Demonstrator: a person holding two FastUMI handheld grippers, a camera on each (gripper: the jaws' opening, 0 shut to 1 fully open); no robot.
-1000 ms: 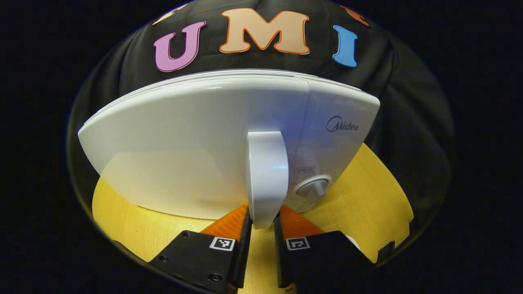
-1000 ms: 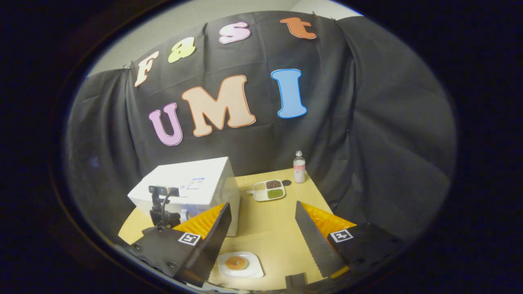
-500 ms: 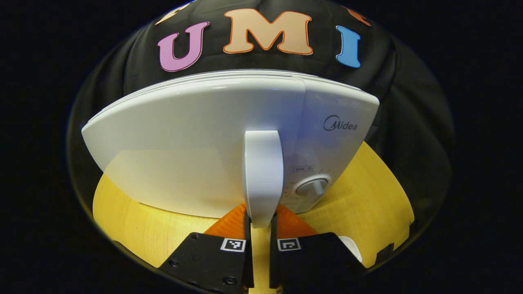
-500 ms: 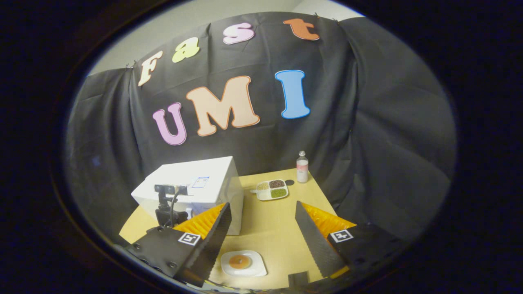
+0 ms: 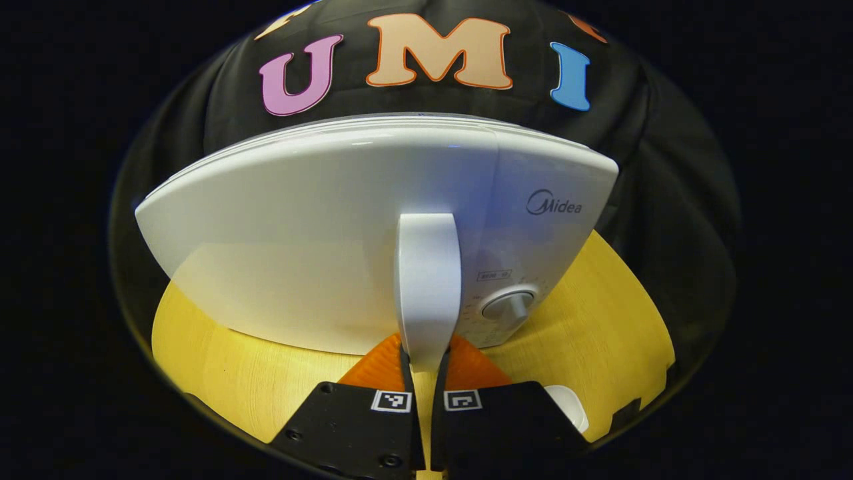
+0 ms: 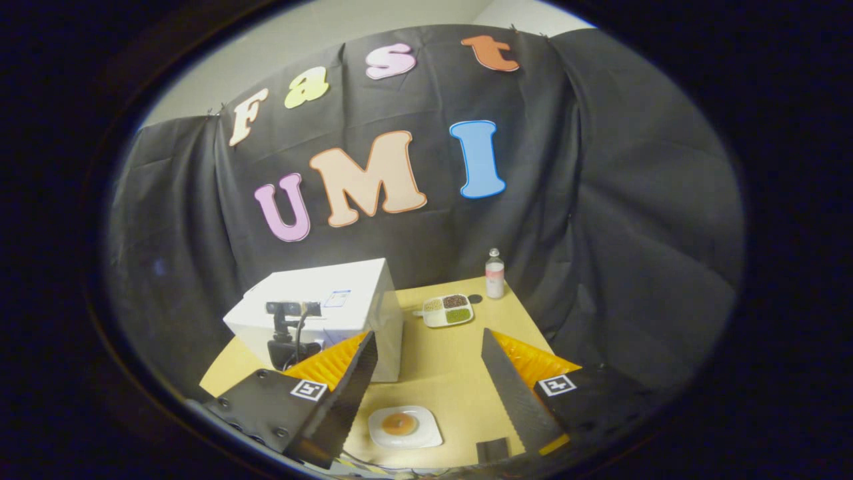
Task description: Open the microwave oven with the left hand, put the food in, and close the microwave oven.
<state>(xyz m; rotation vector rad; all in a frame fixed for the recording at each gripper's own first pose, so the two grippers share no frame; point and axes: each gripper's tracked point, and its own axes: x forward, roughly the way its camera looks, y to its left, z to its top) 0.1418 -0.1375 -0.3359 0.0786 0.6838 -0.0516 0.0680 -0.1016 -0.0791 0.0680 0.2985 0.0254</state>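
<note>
On the table (image 6: pixel 460 373), near its back left part, the microwave (image 6: pixel 320 313) is standing with its door (image 5: pixel 300 240) closed. In the left gripper view the door is facing me, and the handle (image 5: pixel 426 280) is running upright along the door's right edge, its long axis vertical, beside the panel with the knob (image 5: pixel 510 305).

I am holding the left gripper (image 5: pixel 423 363) at the lower end of this handle, with one finger on each side of it and almost no gap left. I judge that it is gripping the handle, so that a pull toward me is able to swing the door open. Since the handle is at the right, the hinge is probably at the left.

The food (image 6: pixel 400 423) is lying on a small white plate (image 6: pixel 426 437) in front of the microwave, well apart from it. The plate is near the table's front edge, I think to leave room for the door to swing.

I am keeping the right gripper (image 6: pixel 430 373) high above the plate with its fingers spread wide and holding nothing, ready for going down to the plate.

Farther back a divided tray (image 6: pixel 448 311) and a bottle (image 6: pixel 494 274) are standing, away from the work.
</note>
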